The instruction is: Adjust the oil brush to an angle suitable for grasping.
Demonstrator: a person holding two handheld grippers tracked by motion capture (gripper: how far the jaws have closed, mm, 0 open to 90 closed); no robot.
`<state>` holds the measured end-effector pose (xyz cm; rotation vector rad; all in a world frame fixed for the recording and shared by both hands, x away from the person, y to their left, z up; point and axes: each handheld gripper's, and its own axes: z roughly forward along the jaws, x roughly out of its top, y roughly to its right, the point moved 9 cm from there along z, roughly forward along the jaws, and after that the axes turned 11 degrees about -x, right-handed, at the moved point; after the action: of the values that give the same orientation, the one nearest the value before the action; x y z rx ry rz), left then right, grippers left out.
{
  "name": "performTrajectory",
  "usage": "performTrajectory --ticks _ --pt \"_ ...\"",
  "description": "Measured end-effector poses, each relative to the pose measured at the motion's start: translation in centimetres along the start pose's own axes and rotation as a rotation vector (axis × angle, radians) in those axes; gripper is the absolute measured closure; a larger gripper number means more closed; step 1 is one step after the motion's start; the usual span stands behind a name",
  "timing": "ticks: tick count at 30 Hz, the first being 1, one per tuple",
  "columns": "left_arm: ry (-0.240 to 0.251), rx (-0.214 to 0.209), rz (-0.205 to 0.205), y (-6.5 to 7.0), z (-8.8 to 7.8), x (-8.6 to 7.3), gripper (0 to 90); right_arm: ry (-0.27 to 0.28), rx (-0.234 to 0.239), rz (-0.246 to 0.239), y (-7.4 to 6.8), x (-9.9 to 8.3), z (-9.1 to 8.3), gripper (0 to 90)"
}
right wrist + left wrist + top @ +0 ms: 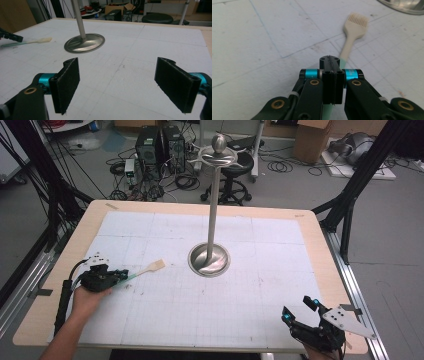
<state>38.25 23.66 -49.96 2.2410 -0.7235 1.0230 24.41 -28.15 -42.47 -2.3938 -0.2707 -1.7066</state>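
Observation:
A small basting brush (148, 268) with a cream head and a pale green handle lies on the white gridded mat (165, 320) at the left. My left gripper (121, 275) is shut on the brush's handle; the cream head (355, 23) sticks out past the closed jaws (332, 65). A tall steel stand (214, 205) with a round base (209, 259) and a knob on top rises from the mat's middle. My right gripper (299, 309) rests at the near right corner, open, with nothing between its pads (67, 82). The brush (37, 41) and stand base (84, 44) show far off in the right gripper view.
The mat covers a wooden table (320, 245). Behind the table are computer towers (160, 147), tangled cables, a black stool (235, 175) and cardboard boxes (312, 137). Black frame legs (350, 195) stand at both sides of the table.

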Motion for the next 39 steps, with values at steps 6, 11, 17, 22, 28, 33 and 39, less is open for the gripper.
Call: performTrajectory --ticks 6,11,17,22,28,33,39 --pt "-0.036 -0.057 0.050 1.3 0.1 -0.4 89.5 -0.002 -0.003 -0.001 -0.1 0.0 0.0 19.2" --pt "-0.074 -0.115 0.111 3.2 0.3 -0.7 89.5 -0.003 -0.003 0.004 -0.1 0.0 -0.1 19.2" --pt "-0.141 -0.210 0.181 6.1 1.1 -1.9 89.4 -0.002 -0.007 0.003 -0.1 0.0 -0.1 19.2" --pt "-0.027 -0.169 0.176 6.3 0.6 -0.4 89.5 0.002 -0.012 0.004 0.1 0.1 -0.2 19.2" --pt "0.084 -0.064 0.131 4.0 -0.3 3.5 89.5 -0.004 -0.008 0.008 0.1 0.0 -0.1 19.2" --pt "0.003 -0.016 0.093 2.5 2.4 4.3 89.5 0.000 -0.006 0.004 0.0 0.0 0.0 19.2" --pt "-0.071 0.031 0.060 1.4 5.2 3.3 89.5 0.005 -0.008 0.014 0.4 0.0 -0.2 19.2"
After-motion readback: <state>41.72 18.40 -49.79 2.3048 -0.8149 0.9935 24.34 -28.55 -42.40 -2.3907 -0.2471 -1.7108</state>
